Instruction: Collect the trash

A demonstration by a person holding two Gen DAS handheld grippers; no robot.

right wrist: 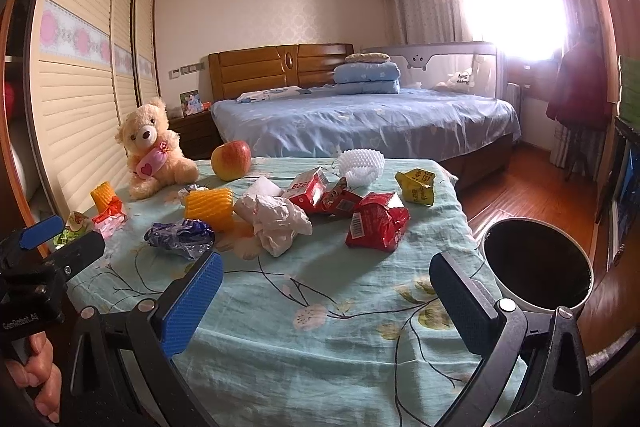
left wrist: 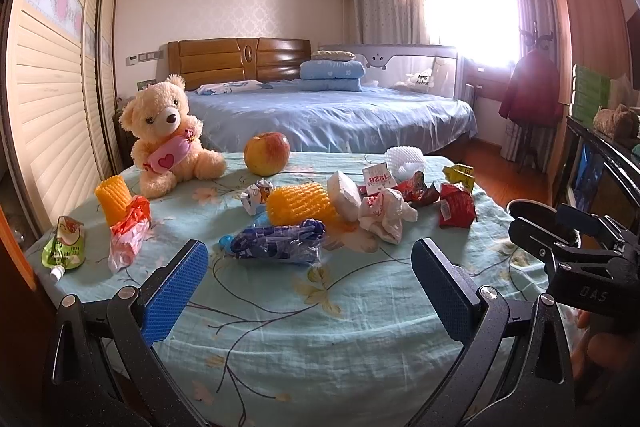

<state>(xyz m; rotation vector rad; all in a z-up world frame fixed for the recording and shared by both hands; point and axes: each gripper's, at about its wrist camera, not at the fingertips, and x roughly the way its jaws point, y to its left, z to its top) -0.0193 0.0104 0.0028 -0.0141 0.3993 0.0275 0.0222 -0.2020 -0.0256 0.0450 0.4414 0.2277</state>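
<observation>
Both your grippers hover over the near edge of the table [left wrist: 360,327] with jaws spread wide and nothing between them: the left gripper [left wrist: 310,291] and the right gripper [right wrist: 326,301].

Take the apple [left wrist: 267,153] at the far edge as your landmark. The teddy bear [left wrist: 168,137] sits just left of it. In front of the apple lie a yellow foam net [left wrist: 300,205], a crumpled white tissue [right wrist: 276,223] and a blue wrapper [left wrist: 276,243], closest to your left gripper. Right of the apple are a white foam net [right wrist: 360,163], 2 red packets [right wrist: 378,223] and a yellow carton [right wrist: 416,185]. The bin [right wrist: 536,263] stands off the table's right side, well right of the apple and beside your right gripper.
</observation>
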